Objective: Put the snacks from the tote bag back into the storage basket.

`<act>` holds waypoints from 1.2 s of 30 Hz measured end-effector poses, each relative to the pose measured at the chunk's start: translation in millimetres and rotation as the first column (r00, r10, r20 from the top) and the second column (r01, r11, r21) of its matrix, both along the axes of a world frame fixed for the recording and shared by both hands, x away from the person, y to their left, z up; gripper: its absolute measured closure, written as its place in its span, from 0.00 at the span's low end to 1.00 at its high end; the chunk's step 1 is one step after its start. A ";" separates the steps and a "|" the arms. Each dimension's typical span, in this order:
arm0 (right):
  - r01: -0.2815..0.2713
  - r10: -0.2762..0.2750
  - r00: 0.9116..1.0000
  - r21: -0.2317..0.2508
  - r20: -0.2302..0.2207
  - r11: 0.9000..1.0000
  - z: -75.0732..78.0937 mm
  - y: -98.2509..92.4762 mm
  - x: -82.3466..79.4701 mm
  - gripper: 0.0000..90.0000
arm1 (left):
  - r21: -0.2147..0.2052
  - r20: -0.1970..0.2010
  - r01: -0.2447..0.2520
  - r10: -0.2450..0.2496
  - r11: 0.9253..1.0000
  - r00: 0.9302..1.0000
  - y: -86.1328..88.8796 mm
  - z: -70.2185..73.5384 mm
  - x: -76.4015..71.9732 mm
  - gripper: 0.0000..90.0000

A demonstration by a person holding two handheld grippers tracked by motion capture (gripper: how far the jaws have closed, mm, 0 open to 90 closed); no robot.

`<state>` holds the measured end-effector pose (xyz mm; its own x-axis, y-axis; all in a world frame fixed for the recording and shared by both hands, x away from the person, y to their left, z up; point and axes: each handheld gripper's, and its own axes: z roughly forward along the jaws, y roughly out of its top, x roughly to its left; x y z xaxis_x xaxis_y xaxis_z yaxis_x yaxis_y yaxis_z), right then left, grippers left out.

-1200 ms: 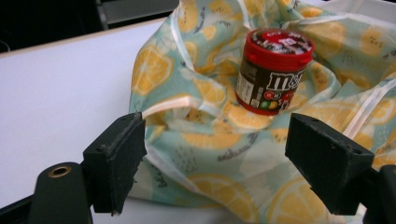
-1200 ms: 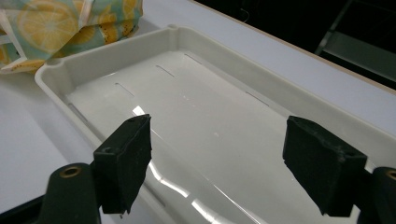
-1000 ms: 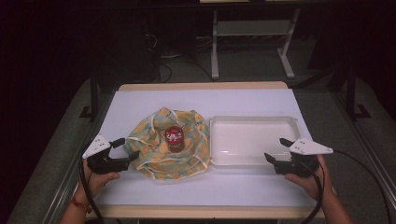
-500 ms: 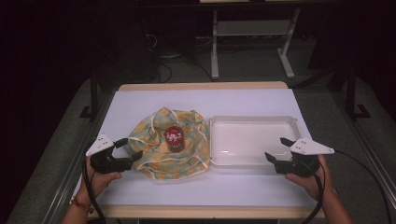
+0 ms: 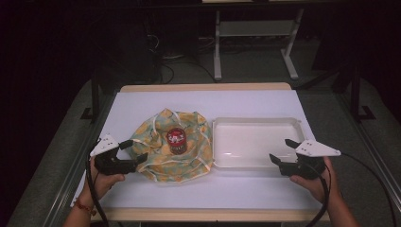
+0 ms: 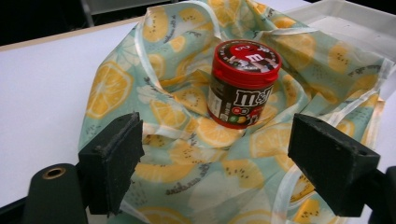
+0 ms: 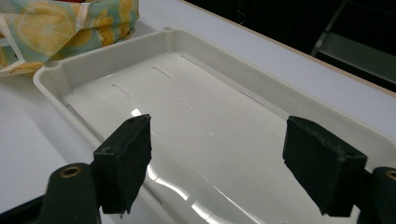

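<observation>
On the cloth (image 5: pixel 171 152), mid-counter (image 5: pixel 203 101): jar (image 5: pixel 177 141), red lid, upright, resting in the folds. Left of the cloth, at its edge: left gripper (image 5: pixel 135 152), jaws apart, holding nothing. Right of the cloth, touching it: white tray (image 5: pixel 257 162). At the tray's right end: right gripper (image 5: pixel 283 152), jaws apart.

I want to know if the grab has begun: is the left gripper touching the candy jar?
Apart. In the left gripper view the open left gripper sits short of the candy jar, with lemon-print cloth between.
</observation>
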<state>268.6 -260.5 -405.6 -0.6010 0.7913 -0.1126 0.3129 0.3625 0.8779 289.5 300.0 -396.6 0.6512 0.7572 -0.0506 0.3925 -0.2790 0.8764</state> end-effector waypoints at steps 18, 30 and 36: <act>0.001 -0.001 1.000 -0.003 -0.001 1.000 -0.2 -1.1 0.5 0.26 | 0.059 -0.044 -0.022 0.025 0.998 0.999 -18.0 7.5 5.6 0.19; -0.003 0.003 1.000 -0.003 -0.009 1.000 -2.0 -0.7 0.8 0.26 | 0.084 -0.083 -0.054 0.061 0.995 0.995 -30.2 10.4 13.1 0.19; -0.004 0.004 1.000 -0.004 -0.014 1.000 -3.0 0.2 1.3 0.26 | 0.100 -0.101 -0.022 0.032 0.995 0.994 -40.9 17.7 18.4 0.19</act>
<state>270.0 -260.3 -408.6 -0.6054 0.7887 -0.1074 0.3234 0.3670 0.8722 307.9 259.2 -378.9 0.6255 0.7792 -0.0403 0.4872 -0.3497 0.8002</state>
